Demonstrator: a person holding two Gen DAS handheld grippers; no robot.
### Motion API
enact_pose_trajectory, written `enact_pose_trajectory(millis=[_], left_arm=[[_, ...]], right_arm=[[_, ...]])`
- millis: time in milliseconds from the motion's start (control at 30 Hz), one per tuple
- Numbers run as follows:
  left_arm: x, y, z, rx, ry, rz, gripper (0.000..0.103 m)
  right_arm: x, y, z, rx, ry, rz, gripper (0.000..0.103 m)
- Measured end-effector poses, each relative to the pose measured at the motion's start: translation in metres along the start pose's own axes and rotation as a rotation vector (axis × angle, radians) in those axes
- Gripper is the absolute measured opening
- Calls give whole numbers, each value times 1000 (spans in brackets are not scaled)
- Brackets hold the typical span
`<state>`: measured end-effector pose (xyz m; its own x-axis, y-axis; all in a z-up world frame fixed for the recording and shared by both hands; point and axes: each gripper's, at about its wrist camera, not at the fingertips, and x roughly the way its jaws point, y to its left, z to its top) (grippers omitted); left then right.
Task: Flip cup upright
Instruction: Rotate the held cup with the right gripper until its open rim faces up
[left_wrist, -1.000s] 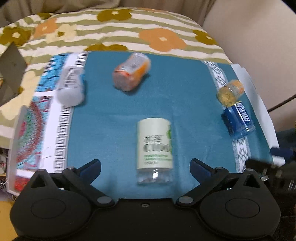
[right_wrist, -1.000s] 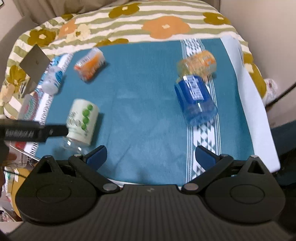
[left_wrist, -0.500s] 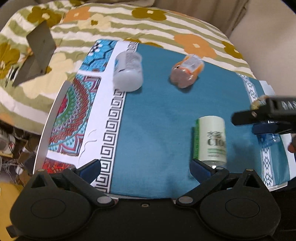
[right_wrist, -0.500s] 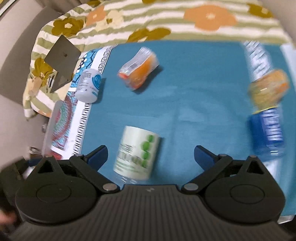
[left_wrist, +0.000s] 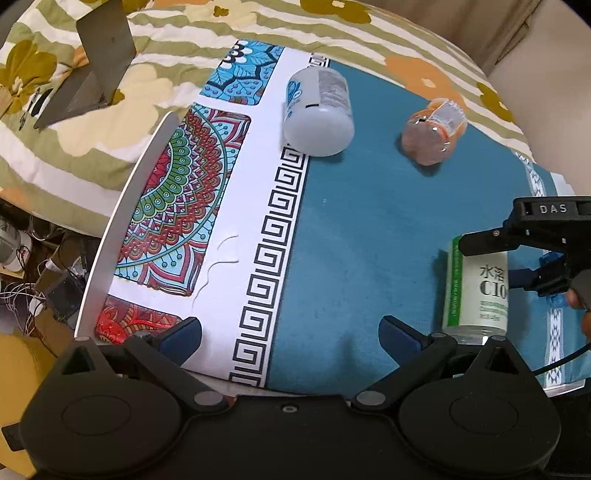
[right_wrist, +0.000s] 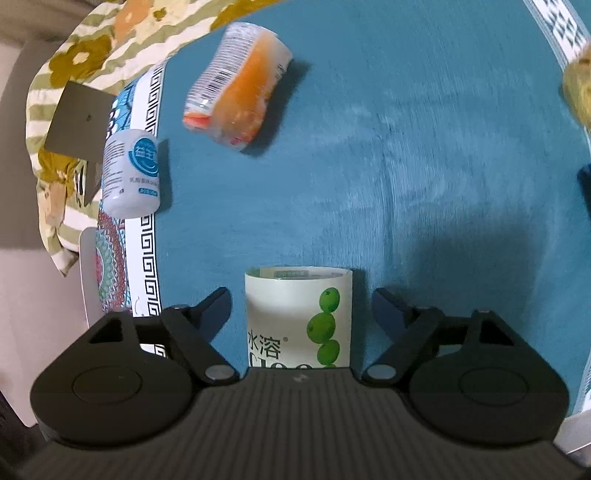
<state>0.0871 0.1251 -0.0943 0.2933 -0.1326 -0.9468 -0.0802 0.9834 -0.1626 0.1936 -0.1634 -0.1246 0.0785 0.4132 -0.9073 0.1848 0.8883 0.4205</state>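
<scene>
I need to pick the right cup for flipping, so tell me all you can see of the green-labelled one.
The green-labelled cup lies on its side on the teal cloth. Its pale wrap carries green fruit pictures and dark characters; clear plastic shows at its near end in the left view. It sits between the open fingers of the right tool, which do not visibly touch it.

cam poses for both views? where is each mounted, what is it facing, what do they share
Left wrist: on the left tongs, open, looking down at the mat's patterned left side; right tongs intrude at right.
Right wrist: on the right tongs, open, straddling the green cup lying on the mat.
Shared: green cup, white cup, orange cup.
</scene>
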Motion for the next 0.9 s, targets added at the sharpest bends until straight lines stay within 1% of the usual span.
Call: enact_pose_trajectory(millis=[100, 133, 433, 600, 667, 700, 833, 900], left_arm=[[4, 2, 2, 0, 9, -2, 103], [5, 2, 2, 1, 10, -4, 103], [7, 1, 5, 15, 13, -5, 103], [3, -2, 5, 25, 6, -1, 103], [1, -3, 5, 28, 2, 0, 103], [1, -3, 5, 30, 0, 0, 103], [0, -7, 3, 45, 1, 14, 103], [0, -8, 1, 54, 3, 26, 103]], right_arm=[[3, -3, 1, 25, 10, 18, 84], [5, -2, 1, 29, 14, 22, 78], [5, -1, 0, 18, 4, 38, 74], [-6, 6, -4, -39, -34, 29, 72], [-14, 10, -5, -62, -71, 34, 72], [-20, 13, -6, -82, -105, 35, 72], [-37, 21, -18, -196, -302, 19, 72], [-39, 18, -27, -226, -402, 47, 72]])
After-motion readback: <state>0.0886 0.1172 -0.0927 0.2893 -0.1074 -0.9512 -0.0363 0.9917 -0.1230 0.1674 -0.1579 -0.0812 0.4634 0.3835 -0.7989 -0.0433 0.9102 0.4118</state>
